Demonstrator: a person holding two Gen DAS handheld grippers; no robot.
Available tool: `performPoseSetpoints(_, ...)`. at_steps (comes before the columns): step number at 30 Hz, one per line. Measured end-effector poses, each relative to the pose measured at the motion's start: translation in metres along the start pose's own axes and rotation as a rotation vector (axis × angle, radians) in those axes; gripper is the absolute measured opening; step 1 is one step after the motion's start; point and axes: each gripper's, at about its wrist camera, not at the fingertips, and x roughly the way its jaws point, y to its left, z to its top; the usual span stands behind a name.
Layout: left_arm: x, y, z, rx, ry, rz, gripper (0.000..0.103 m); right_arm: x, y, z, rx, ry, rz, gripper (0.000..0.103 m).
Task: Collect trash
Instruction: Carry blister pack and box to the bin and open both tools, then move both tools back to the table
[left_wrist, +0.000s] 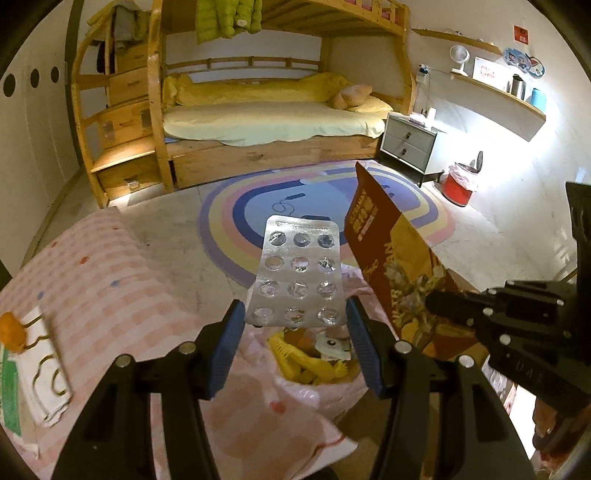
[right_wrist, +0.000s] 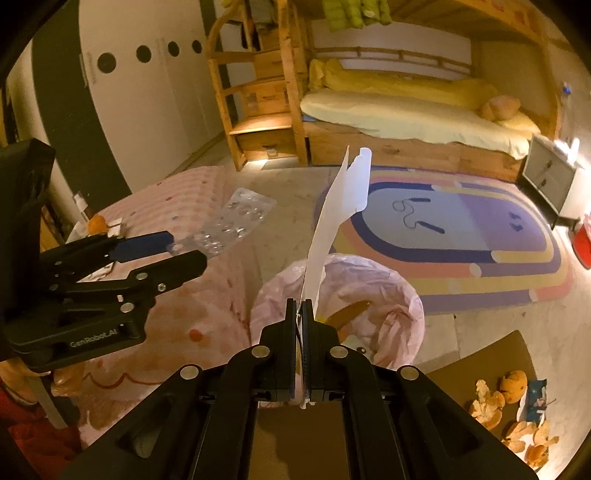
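While both hands carry trash at once, the relation that matters is how each piece stands over the bin bag (right_wrist: 400, 295), the pink-lined bag open on the floor between the pink bed (left_wrist: 122, 280) and the rainbow rug (left_wrist: 236, 210). Furthest to the bed side of the bag, the left gripper (left_wrist: 295, 323) has its blue pads partly spread and pinching the emptied blister pack (left_wrist: 299, 273) by its two long edges; the pack's long axis runs straight out ahead of the gripper, over the bag's mouth, where yellow scraps (left_wrist: 295, 363) already lie. Directly over the bag's mouth, the right gripper (right_wrist: 303, 314) has its jaws pressed together on the lower edge of a flattened red carton (left_wrist: 399, 254), seen edge-on and white from its own camera; the carton's long axis rises up and away from the bag toward the rug. To my eye both grippers are about equally near the bag, the right one more squarely above it, so letting go should need little more travel. Past the bag on its far side, orange peels (right_wrist: 513, 417) lie on a brown board (right_wrist: 491, 365), not yet collected.
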Motion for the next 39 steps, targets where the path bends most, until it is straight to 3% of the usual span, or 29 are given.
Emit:
performPoseSetpoints(5,0.018,-0.005,0.015,-0.012,-0.007,-0.016,0.056,0.012,-0.017,0.007,0.041,-0.014,0.018,0.004)
performPoseSetpoints(8,0.021,-0.002,0.020,-0.029,-0.020,-0.016,0.079,0.021,-0.026,0.010,0.073,-0.022,0.021,0.011)
performPoseSetpoints(11,0.020,0.002,0.021,-0.044,-0.021,-0.003,0.079,0.027,-0.031,0.009,0.100,-0.013,0.008,0.020)
performPoseSetpoints(21,-0.012,0.027,0.005,-0.094,-0.018,0.074,0.079,-0.004,-0.027,0.008,0.118,-0.058,-0.005,0.020)
performPoseSetpoints(25,-0.036,0.031,-0.005,-0.110,-0.032,0.091,0.079,-0.021,-0.012,0.009,0.097,-0.083,0.003,0.020)
performPoseSetpoints(28,-0.055,0.033,-0.013,-0.111,-0.042,0.111,0.080,-0.032,0.002,0.008,0.077,-0.101,0.019,0.026)
performPoseSetpoints(39,-0.121,0.066,-0.048,-0.171,-0.072,0.183,0.094,-0.042,0.082,0.012,-0.074,-0.092,0.120,0.031)
